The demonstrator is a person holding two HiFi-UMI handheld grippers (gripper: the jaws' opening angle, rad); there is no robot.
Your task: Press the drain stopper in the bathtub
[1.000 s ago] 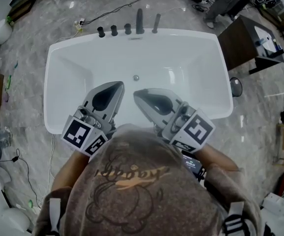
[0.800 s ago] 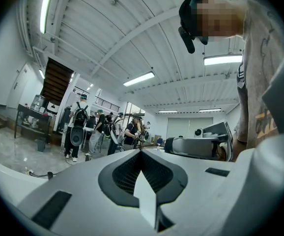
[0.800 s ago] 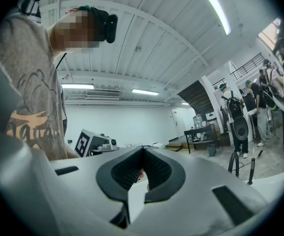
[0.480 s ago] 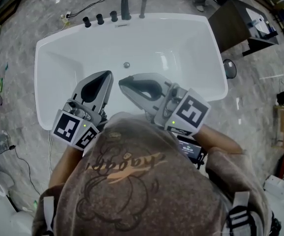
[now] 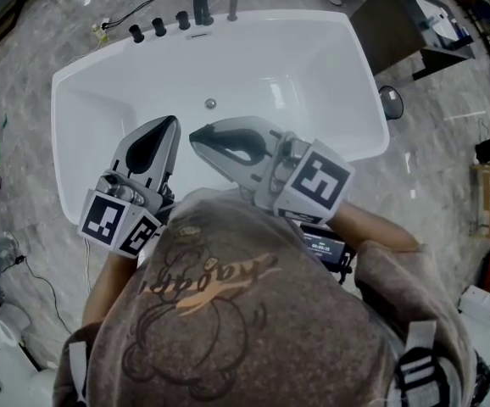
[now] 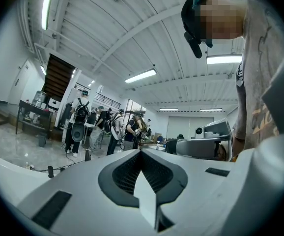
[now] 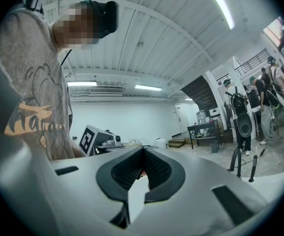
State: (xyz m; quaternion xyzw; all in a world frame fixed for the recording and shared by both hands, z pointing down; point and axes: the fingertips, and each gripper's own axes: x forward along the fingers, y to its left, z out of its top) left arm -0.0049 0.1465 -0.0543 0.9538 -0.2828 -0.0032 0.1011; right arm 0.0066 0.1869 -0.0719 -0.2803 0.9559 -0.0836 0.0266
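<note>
The white bathtub lies below me, and its small round metal drain stopper sits on the tub floor near the far side. Both grippers hover over the tub's near half. My left gripper is shut and empty, to the left of the stopper and short of it. To its right, my right gripper is shut and empty, its tip just short of the stopper. In the left gripper view the left gripper shows closed jaws. The right gripper shows the same in its own view.
A black spout and several knobs line the tub's far rim. A dark cabinet stands at the right, beyond the tub. Cables run over the marble floor. People stand in the background.
The head camera has shifted, so the tub sits higher and further left in view. Both grippers stay shut and hold about the same place short of the stopper.
</note>
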